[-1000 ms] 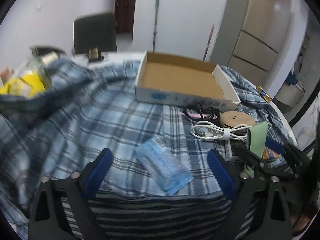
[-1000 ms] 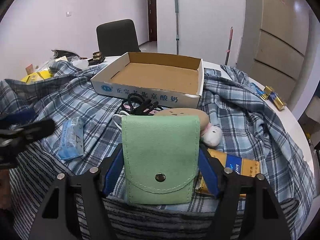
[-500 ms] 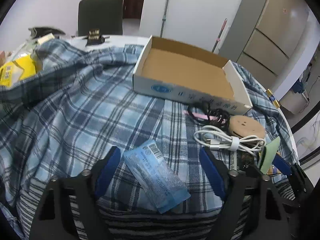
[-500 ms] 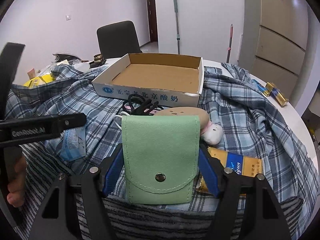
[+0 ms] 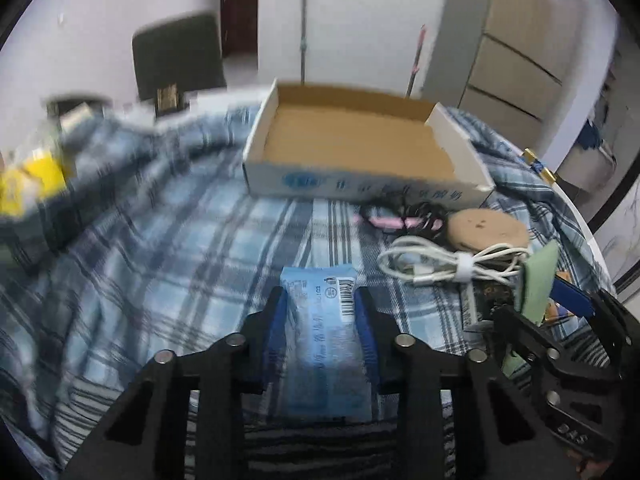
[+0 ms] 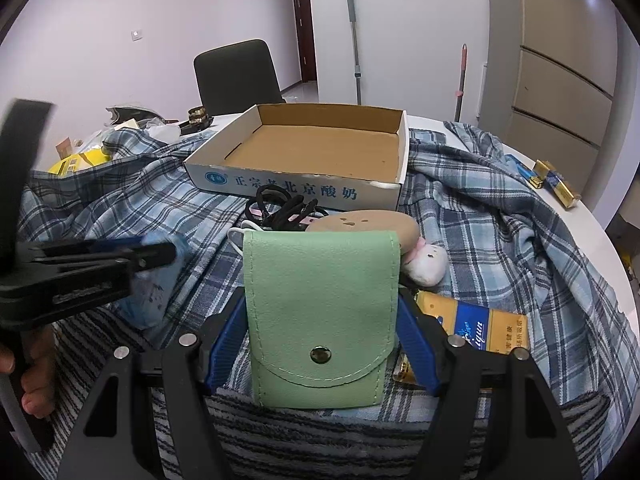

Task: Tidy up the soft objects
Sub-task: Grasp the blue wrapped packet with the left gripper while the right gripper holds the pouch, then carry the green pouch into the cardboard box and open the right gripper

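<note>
My left gripper (image 5: 320,312) is shut on a light blue tissue pack (image 5: 324,344), which lies lengthwise between the blue pads, low over the plaid cloth. My right gripper (image 6: 322,312) is shut on a green snap pouch (image 6: 322,316) and holds it upright; the pouch also shows edge-on in the left wrist view (image 5: 538,280). The left gripper (image 6: 160,256) with the tissue pack (image 6: 154,288) shows at the left of the right wrist view. An open cardboard box (image 5: 360,152), also in the right wrist view (image 6: 304,160), stands behind, with nothing in it.
In front of the box lie black and pink hair ties (image 6: 280,208), a white coiled cable (image 5: 448,266), a tan plush toy (image 6: 360,226) and a yellow-blue packet (image 6: 476,328). A plaid shirt (image 6: 480,216) covers the table. A chair (image 6: 236,76) stands behind. Batteries (image 6: 556,184) lie far right.
My left gripper has moved forward over the tissue pack and closed on it; it was open around it before. My right gripper still holds the green pouch in the same place.
</note>
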Motion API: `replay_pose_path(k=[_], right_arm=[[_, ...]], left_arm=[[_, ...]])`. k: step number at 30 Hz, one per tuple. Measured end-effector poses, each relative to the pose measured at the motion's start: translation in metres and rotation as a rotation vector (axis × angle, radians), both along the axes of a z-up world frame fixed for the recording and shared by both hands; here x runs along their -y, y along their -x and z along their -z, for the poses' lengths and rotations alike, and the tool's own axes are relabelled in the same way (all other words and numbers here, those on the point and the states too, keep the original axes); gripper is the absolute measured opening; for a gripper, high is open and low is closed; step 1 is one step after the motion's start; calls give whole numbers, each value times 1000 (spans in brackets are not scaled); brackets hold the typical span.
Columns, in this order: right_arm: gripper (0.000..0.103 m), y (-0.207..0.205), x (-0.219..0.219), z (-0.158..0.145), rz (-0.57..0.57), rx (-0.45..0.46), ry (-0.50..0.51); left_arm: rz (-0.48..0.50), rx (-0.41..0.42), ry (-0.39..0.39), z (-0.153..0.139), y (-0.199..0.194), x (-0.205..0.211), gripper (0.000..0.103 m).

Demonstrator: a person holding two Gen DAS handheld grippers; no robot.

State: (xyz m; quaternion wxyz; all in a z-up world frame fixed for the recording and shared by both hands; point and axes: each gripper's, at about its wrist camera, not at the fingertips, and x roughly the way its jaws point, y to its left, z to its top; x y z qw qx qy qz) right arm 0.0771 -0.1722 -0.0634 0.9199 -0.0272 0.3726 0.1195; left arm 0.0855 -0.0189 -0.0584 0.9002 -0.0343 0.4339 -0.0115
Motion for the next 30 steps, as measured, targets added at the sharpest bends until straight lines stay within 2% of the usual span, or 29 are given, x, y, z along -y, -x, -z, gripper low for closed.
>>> replay_pose_path(k=[3,6,7,9,11,16,21,23,26,30], right_arm=[[70,0,0,0,1,0,-1],[70,1,1,-1,0,7,-7],[70,1,2,-2,-2,12,-12],[70,4,2,-4,-1,26,-21],[70,10,5,-9,27,62,-19],[70,24,9,-30,51,179,-23],[70,33,9,-65,47,277,-6],[70,32,12,-86,59,320,-18],[70,28,15,-116,93,402,-35],[70,13,11,-148,127,484,-44]], left_arm=[[18,60,-4,-13,7,0,30],[38,196,-37,-30,22,3,29],[50,269,-38,-36,30,3,29],[46,356,3,-44,40,-3,29],[48,437,25,-52,48,-8,29],[69,594,22,-71,66,-12,29],[111,767,-39,-98,83,-9,29],[119,807,-57,-107,82,-7,29],[129,853,-43,-121,71,-7,29],[148,961,-62,-129,60,-6,29]])
